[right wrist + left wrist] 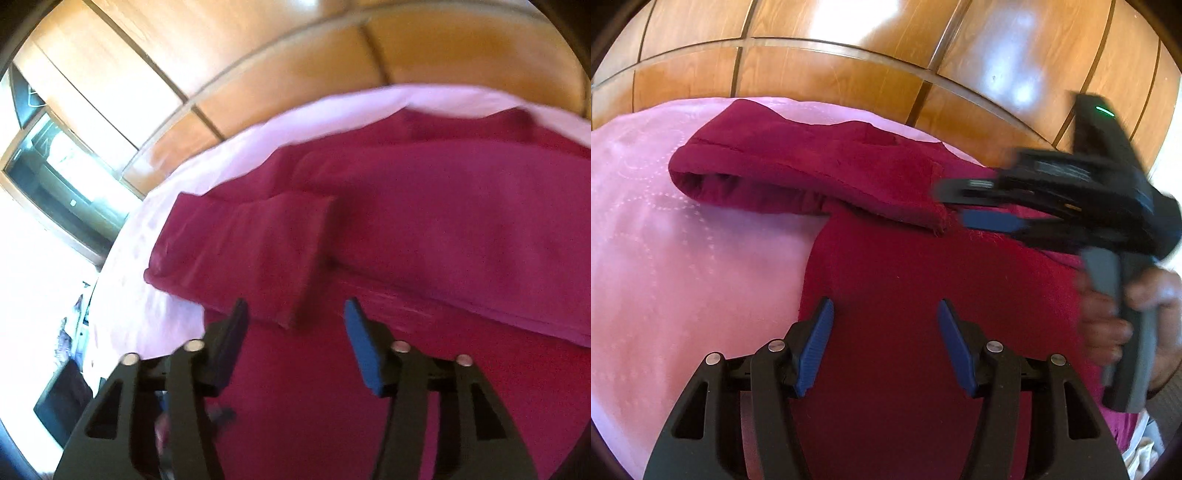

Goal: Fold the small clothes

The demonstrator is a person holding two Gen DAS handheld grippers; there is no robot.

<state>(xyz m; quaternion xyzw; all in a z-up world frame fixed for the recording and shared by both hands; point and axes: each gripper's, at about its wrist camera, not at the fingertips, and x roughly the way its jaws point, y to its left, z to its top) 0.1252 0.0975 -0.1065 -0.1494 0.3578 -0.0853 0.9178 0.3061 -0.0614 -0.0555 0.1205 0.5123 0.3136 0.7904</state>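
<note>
Crimson fleece garment lies on pink quilted cover, one sleeve folded across. Left gripper released above it, nothing between pads. Right gripper likewise unclenched, empty.

Left claw agape above red garment.

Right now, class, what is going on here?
A person is folding a dark red garment spread on a pink cover, with tongs in each hand. One sleeve is already folded across the body. The left tongs hover open over the lower part, holding nothing. The right tongs are open above the sleeve's cuff, with no cloth pinched.
</note>
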